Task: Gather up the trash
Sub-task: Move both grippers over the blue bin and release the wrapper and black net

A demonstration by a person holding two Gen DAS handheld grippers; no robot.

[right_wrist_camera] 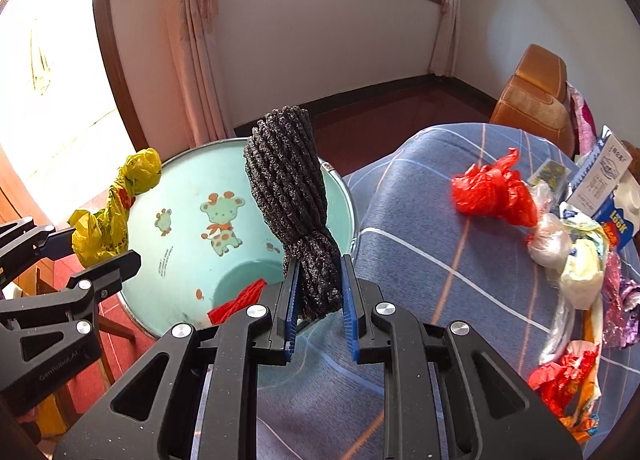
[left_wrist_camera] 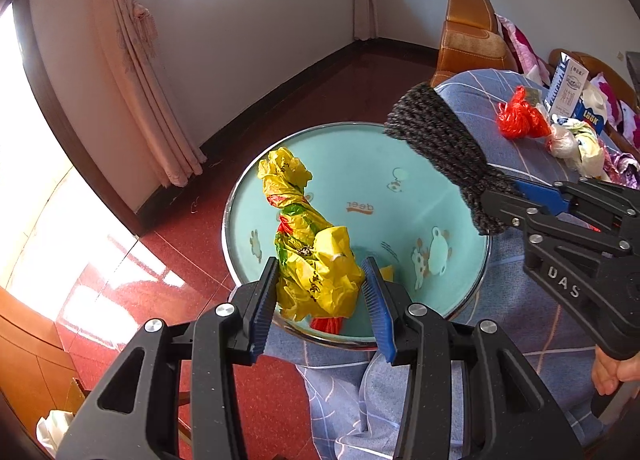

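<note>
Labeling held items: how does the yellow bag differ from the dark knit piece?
The yellow bag is crinkled, shiny printed plastic; the knit piece is matte, ribbed grey-black fabric. The left claw holds the bag, the right claw the knit piece. Both are bunched long and held over the green basin.

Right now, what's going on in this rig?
A person is clearing trash off a bed covered with a blue plaid sheet into a teal basin beside it. The left claw grips a crumpled yellow plastic bag over the basin. The right claw holds a dark grey knitted bundle above the basin's rim. Something red already lies in the basin. A red bag, wrappers and a blue carton remain on the bed.
</note>
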